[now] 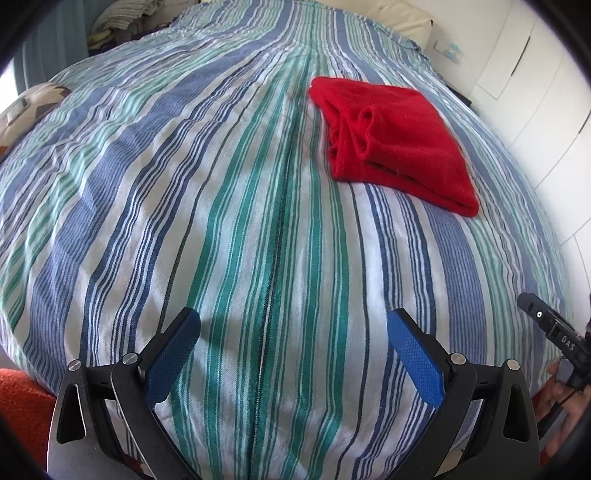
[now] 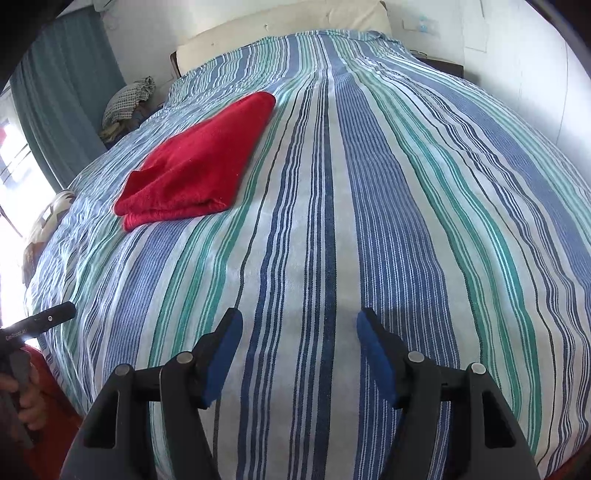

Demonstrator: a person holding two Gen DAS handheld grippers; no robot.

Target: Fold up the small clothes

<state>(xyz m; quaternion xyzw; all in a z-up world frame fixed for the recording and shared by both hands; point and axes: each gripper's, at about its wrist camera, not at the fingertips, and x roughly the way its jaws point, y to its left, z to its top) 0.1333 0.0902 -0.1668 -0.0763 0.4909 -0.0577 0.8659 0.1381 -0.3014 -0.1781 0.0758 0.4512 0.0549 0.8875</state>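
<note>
left tool (image 1: pixel 293 334): bottom of left wrist view, black arms with blue textured pads, jaws spread wide, nothing between them, only bedspread under the gap.
right tool (image 2: pixel 300 334): bottom of right wrist view, same black arms and blue pads, jaws apart, gap empty, hanging above the bedspread.
bedspread (image 1: pixel 221 221): striped woven cotton, blue/green/white bands, covers the bed and fills most of both views; lightly wrinkled toward the left of the frame.
red garment (image 1: pixel 391 140): folded fuzzy red knit piece, roughly square, lying flat on the bedspread. Upper right of centre in left wrist view, upper left of centre in right wrist view (image 2: pixel 195 162). Layered edges visible on its near side. Well apart from both tools, neither touches it.
person's hand (image 2: pixel 26 402): lower left edge of right wrist view, wrapped round the black handle of the other tool; a second hand shows at lower right edge of left wrist view (image 1: pixel 561 398).
headboard (image 2: pixel 280 33): cream padded, top of frame.
curtain (image 2: pixel 62 92): teal, upper left.
wardrobe doors (image 1: pixel 535 92): white, right edge.
</note>
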